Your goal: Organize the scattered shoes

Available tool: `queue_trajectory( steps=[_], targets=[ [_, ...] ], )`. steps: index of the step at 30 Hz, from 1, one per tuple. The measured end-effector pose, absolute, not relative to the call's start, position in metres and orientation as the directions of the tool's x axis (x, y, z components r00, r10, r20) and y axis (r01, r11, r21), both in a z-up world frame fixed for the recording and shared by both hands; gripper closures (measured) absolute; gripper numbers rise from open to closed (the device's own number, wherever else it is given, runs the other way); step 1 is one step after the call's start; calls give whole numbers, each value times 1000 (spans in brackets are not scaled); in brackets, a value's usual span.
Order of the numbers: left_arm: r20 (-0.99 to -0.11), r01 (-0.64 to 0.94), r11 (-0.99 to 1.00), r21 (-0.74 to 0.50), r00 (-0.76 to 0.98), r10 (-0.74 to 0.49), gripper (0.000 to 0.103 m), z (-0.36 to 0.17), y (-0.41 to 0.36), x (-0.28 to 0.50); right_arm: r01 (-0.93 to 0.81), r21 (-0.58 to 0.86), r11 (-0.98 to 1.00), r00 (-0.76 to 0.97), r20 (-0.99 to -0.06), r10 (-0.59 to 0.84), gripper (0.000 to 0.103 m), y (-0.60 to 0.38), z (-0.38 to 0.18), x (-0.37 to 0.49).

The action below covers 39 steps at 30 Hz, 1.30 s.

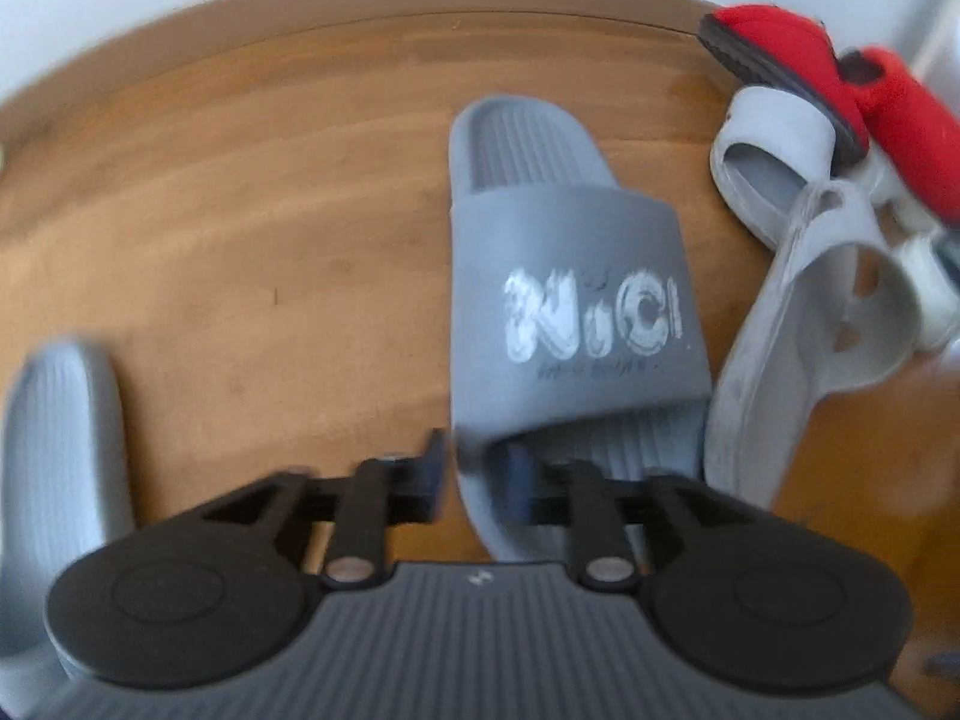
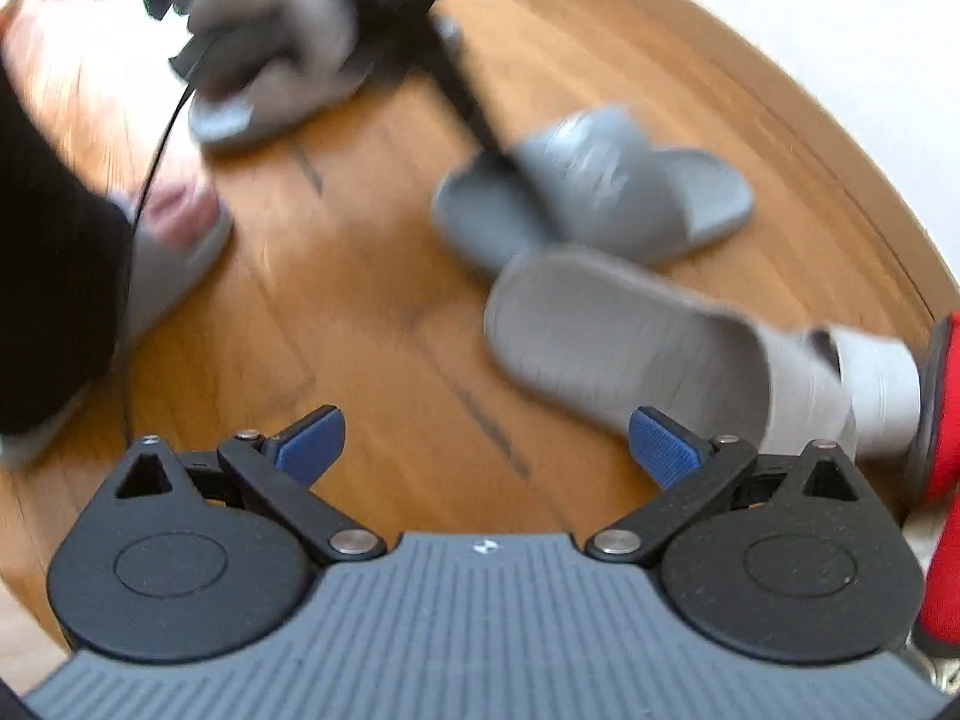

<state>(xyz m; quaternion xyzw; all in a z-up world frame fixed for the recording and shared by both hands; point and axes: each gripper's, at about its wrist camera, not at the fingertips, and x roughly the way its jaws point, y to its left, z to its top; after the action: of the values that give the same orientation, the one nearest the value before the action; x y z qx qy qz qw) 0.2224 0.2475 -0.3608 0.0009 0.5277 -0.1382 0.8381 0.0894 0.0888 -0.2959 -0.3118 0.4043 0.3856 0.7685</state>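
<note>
Left gripper [image 1: 477,468]: jaws narrowed onto the side wall of the dark grey slide [image 1: 570,276], one finger outside, one inside the footbed; a pale grey slipper [image 1: 60,450] lies to its left, a white slide on edge [image 1: 798,324] and red slippers [image 1: 840,72] to its right. Right gripper [image 2: 485,447]: jaws wide apart, empty, above the wood floor [image 2: 360,330]; an overturned light grey slide [image 2: 630,336] lies just ahead-right of it

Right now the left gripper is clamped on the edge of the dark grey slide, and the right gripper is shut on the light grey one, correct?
Not quite. The right wrist view shows the right gripper open and empty above the wooden floor. The left gripper does clamp the dark grey slide.
</note>
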Motion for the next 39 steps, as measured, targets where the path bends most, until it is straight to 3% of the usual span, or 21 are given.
queue_trajectory(
  steps=[10,15,21,22,24,29,39],
  targets=[
    [-841,87,974,-210,492,-226,30,-320,301,172,-867,-403,293,485,-816,314,1,163,-318,156],
    [-830,9,971,-239,518,-209,24,-309,326,128,-861,-486,150,509,-830,229,1,187,-348,180],
    [-839,-13,955,-295,481,-253,24,-309,348,104,-867,-496,43,498,-859,123,1,206,-374,184],
    [-838,-10,955,-295,483,-254,24,-308,351,103,-867,-497,36,497,-859,119,4,208,-375,182],
    [-829,-18,954,-298,501,-250,23,-305,360,101,-836,-547,38,547,-828,125,24,211,-374,181],
    [-817,-91,949,-303,538,-210,23,-300,383,102,-860,-510,18,508,-851,136,24,220,-367,175],
    [-807,-172,941,-291,572,-145,23,-292,402,98,-875,-472,-110,422,-853,306,24,266,-363,120]
  ],
)
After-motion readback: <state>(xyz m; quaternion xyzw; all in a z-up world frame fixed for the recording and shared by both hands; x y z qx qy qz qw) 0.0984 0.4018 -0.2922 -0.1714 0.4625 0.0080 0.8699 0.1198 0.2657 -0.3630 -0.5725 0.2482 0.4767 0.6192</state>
